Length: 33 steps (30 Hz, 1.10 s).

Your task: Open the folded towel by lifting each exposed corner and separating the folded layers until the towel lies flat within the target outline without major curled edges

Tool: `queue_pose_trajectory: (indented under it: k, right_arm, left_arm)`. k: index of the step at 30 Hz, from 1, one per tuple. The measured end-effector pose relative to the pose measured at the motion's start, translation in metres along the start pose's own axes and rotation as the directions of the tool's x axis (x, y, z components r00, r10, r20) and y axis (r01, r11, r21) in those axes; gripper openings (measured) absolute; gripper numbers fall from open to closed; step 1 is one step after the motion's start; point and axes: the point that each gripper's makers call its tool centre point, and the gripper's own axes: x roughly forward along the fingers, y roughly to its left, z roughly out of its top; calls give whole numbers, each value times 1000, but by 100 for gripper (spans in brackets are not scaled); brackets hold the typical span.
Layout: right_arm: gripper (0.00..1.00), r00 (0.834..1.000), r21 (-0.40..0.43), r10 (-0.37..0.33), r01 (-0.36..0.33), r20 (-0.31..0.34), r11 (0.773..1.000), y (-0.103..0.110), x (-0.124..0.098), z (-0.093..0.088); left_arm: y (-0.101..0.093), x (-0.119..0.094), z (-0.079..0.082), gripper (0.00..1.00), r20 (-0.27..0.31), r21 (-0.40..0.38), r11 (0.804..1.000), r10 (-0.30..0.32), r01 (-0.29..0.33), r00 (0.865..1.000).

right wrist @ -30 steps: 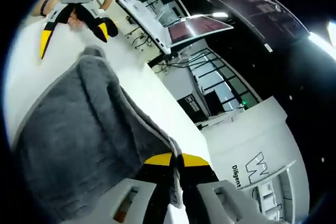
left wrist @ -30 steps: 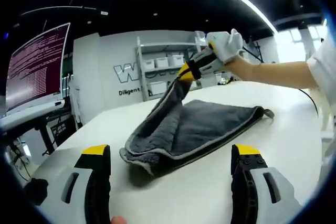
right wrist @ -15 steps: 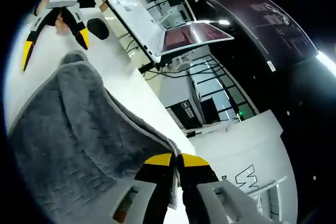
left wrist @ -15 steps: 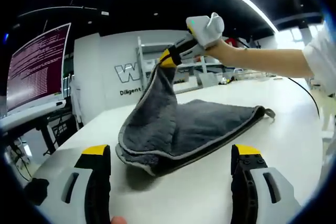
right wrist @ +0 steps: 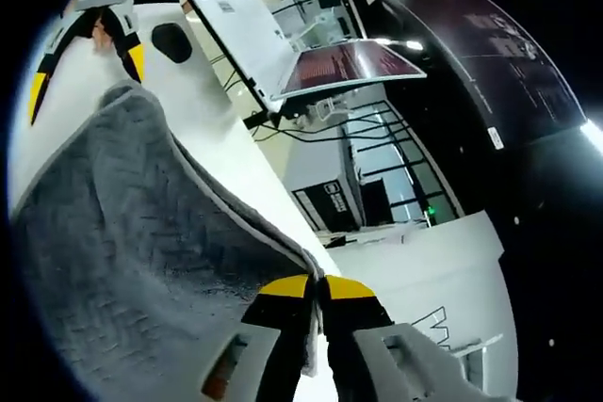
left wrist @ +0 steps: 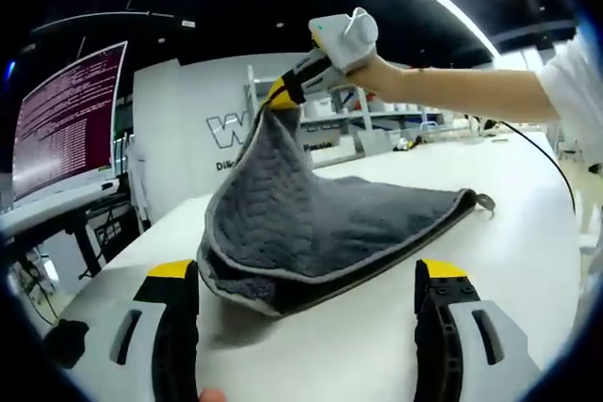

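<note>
My right gripper (right wrist: 316, 289) is clamped on a corner of the grey towel (left wrist: 320, 223), holding that layer up off the white desk (left wrist: 528, 233). My left gripper (left wrist: 306, 280) sits wide open with nothing in it, just short of the towel's near fold.

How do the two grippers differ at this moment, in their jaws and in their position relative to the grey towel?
The right gripper has its jaws shut on a corner of the grey towel; the left gripper has its jaws wide apart, holding nothing. The right gripper is raised above the white table, lifting the top layer into a peak; the left gripper sits low, near the towel's folded edge. Both have yellow-tipped black jaws.
</note>
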Motion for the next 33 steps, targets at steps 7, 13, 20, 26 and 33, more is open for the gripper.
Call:
queue_pose_trajectory:
  k: [7, 13, 20, 26, 33]
  right_arm:
    - [0, 999, -13, 28, -29, -15, 1000, 4, 15, -1]
    - [0, 998, -31, 59, -59, -28, 998, 12, 31, 1]
    - [0, 993, -54, 106, -108, -48, 993, 21, 57, 1]
    - [0, 989, -57, 136, -139, -60, 989, 35, 80, 5]
    - [0, 981, -38, 174, -178, -82, 983, 49, 108, 0]
  left_arm:
    - [2, -1, 1, 93, 4, -3, 1000, 6, -6, 1000]
    - [4, -2, 3, 93, 11, -7, 1000, 19, -18, 1000]
    - [7, -2, 4, 93, 23, -24, 999, 28, -28, 999]
    - [7, -2, 4, 93, 22, -22, 999, 29, -28, 999]
    - [6, -2, 4, 92, 19, -18, 1000, 26, -26, 999]
